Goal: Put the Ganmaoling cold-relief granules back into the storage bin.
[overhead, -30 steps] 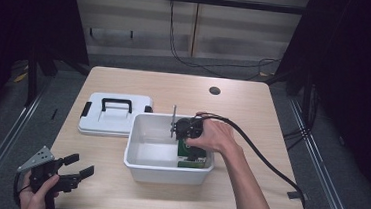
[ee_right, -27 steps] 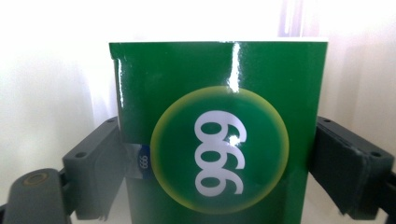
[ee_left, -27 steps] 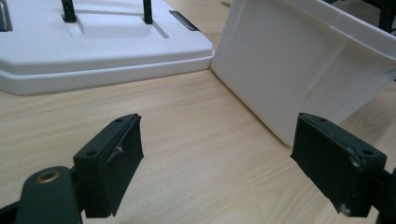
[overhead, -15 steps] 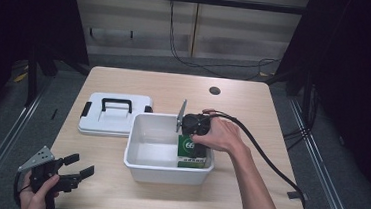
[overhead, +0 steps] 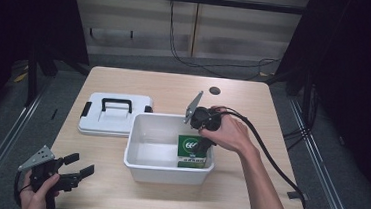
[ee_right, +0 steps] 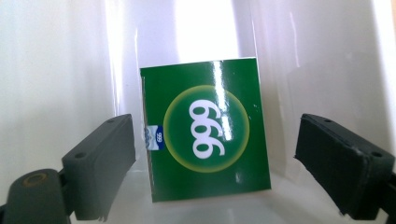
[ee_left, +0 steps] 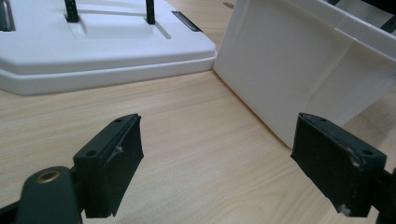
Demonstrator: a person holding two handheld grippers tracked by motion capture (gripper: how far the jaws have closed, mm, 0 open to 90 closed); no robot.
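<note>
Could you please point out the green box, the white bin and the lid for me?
green box [ee_right: 205,130], right gripper view, its printed face.
white bin [overhead: 141,163], high view, its front wall.
lid [overhead: 114,121], high view, its flat top.

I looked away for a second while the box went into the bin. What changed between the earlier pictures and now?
The right tool has let go of the green box and risen from the white bin; its jaws now stand open, clear of the box. The box stays in the bin's right end. The left tool, open, and the white lid have not moved.
</note>
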